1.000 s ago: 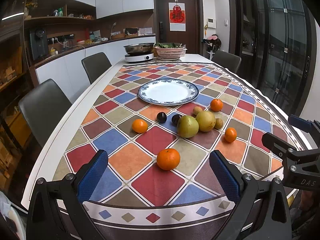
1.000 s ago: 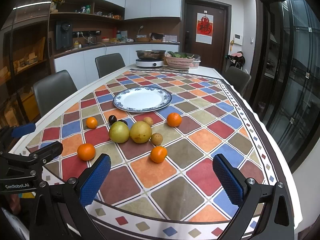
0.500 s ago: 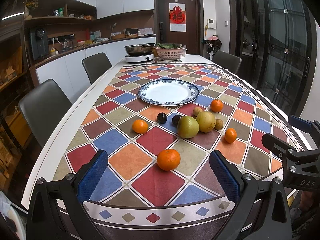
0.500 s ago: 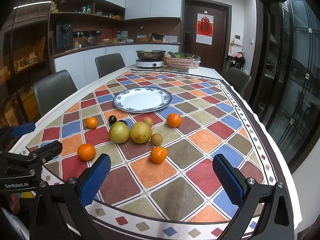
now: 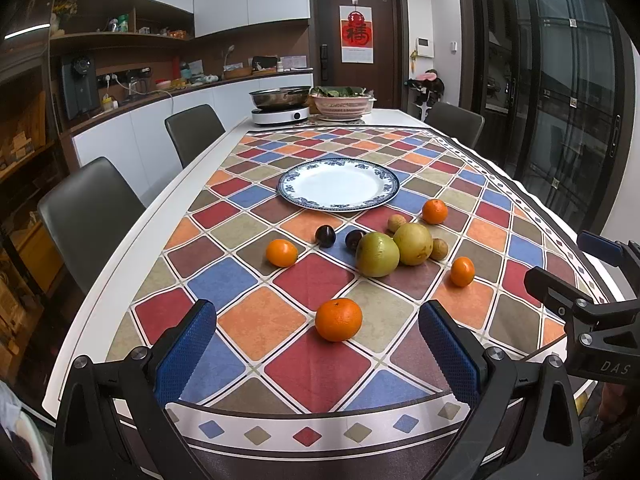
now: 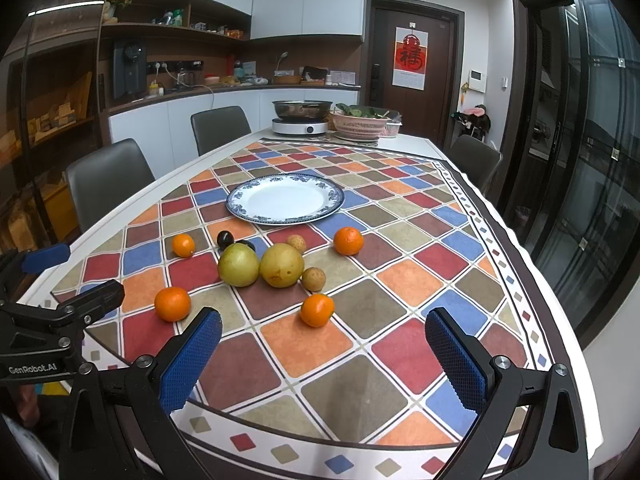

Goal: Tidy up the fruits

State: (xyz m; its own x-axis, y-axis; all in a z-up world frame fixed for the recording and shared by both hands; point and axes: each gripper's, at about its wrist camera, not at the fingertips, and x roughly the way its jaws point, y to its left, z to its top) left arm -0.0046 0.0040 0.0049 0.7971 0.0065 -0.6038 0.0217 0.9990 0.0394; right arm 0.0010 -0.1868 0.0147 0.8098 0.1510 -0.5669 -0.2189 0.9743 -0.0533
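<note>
Jaws wide over tablecloth [image 5: 256, 320], kitchen counter [image 6: 240, 90] behind.

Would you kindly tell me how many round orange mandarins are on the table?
4, none hidden: one nearest the left gripper, one left of the dark plums, one right of the pears, one by the plate.

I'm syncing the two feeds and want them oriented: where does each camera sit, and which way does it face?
Left wrist: on the left gripper at the table's near edge, facing the plate; the right gripper shows at its right.
Right wrist: on the right gripper, same heading; the left gripper shows at its left.
Shared: the plate, two pears, four oranges.
</note>
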